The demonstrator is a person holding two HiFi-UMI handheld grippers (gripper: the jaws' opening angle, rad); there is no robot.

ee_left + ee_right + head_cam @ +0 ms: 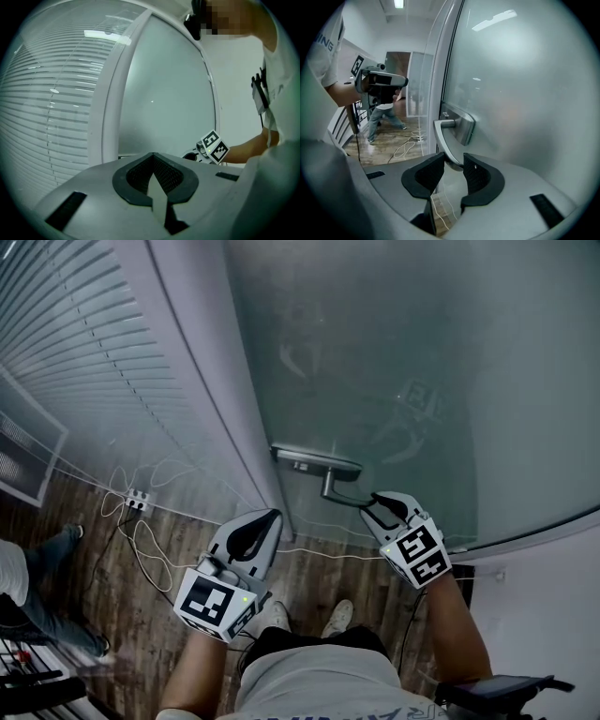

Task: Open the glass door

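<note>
Right tool, jaws apart, straddling the free end of the lever handle on the glass door. Left tool closed and empty (idle, away from the handle). Risk: so shallow a bite may slip off the lever's tip when pressed down.
</note>
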